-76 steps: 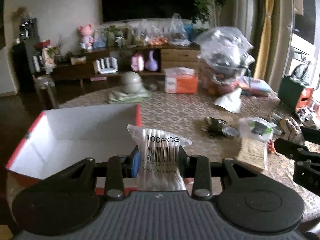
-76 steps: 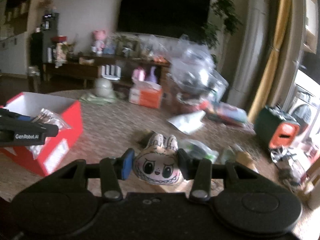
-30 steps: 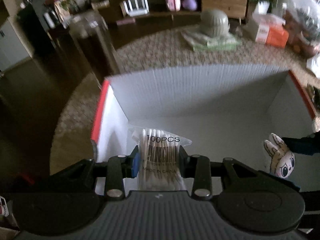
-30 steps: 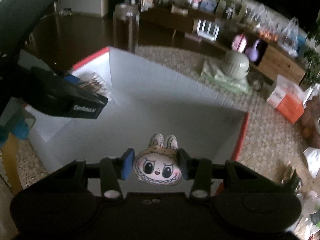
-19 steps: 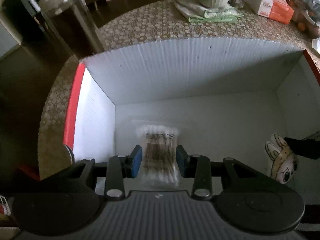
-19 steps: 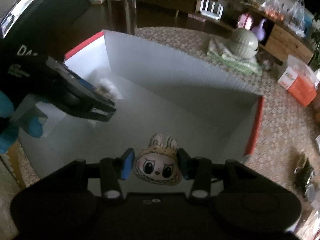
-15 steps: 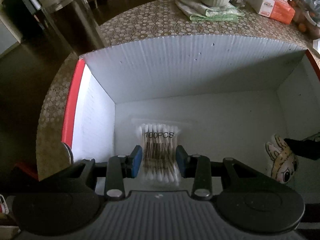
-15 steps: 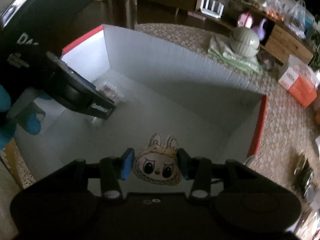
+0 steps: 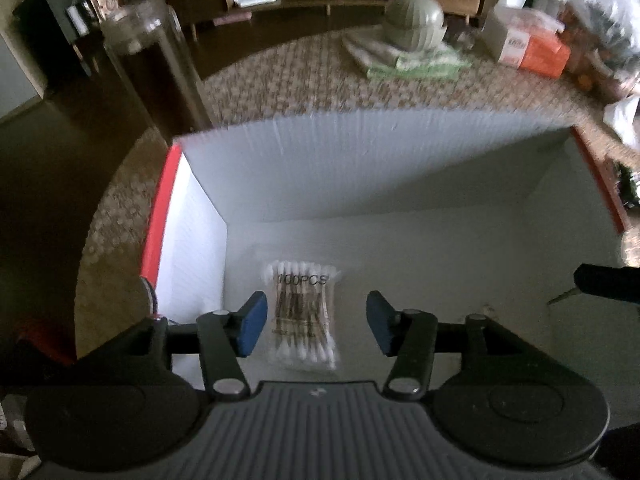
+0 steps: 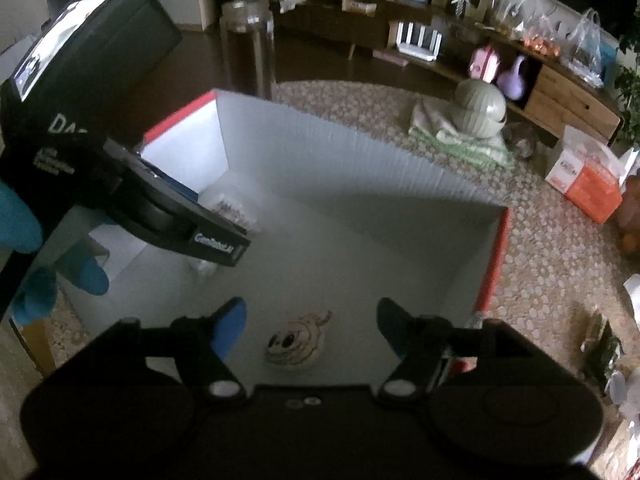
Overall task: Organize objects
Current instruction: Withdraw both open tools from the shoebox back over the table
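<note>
Both grippers hang over a white box with red rims (image 9: 360, 160) (image 10: 400, 192). A clear pack of cotton swabs (image 9: 302, 314) lies on the box floor near its left wall. My left gripper (image 9: 314, 322) hovers over it, its jaws opening, and the blue pads stand clear of the pack. A small plush head with rabbit ears (image 10: 296, 340) lies on the box floor. Above it my right gripper (image 10: 310, 326) is opening too, with its pads apart from the toy. The right wrist view shows the left gripper (image 10: 216, 236) at left, held by a blue-gloved hand (image 10: 24, 232).
The box sits on a patterned round table (image 9: 280, 76). A tall glass jar (image 9: 148, 68) stands just behind the box's left corner. Further back are a green ribbed pot on folded cloth (image 9: 412, 28), an orange and white carton (image 9: 528, 44) and plastic bags (image 9: 608, 20).
Both grippers have spread their jaws. The swab pack, gripped a second ago, now lies on the box floor, and the plush head has dropped from the right gripper and lies tilted there.
</note>
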Demonstrator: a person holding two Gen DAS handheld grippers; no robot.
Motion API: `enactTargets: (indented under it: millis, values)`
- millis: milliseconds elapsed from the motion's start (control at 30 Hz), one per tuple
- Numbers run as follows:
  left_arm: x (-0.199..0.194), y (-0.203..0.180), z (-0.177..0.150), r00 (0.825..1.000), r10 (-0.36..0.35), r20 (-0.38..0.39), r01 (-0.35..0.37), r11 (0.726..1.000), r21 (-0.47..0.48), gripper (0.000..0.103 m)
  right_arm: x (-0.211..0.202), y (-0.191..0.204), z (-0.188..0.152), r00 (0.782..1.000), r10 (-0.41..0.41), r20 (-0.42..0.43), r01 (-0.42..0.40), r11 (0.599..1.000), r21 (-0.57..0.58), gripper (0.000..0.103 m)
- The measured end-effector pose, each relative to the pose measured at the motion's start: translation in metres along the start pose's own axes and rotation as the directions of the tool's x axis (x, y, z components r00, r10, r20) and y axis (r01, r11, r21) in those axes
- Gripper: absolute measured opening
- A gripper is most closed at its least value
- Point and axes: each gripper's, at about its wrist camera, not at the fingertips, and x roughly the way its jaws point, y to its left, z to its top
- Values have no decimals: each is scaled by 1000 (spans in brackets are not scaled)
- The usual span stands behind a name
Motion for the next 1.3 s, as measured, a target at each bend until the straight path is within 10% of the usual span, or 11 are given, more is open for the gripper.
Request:
enactTargets:
  millis: [900, 1300]
  values:
    - [-160, -103, -94, 931, -64, 359, 36, 996, 82, 54, -156, -41, -98, 967, -91, 237, 52, 985, 166, 72]
    - [-173, -174, -129, 895, -123, 428, 69, 988, 140, 76, -194, -78, -158, 937, -183, 297, 107, 962, 252, 82]
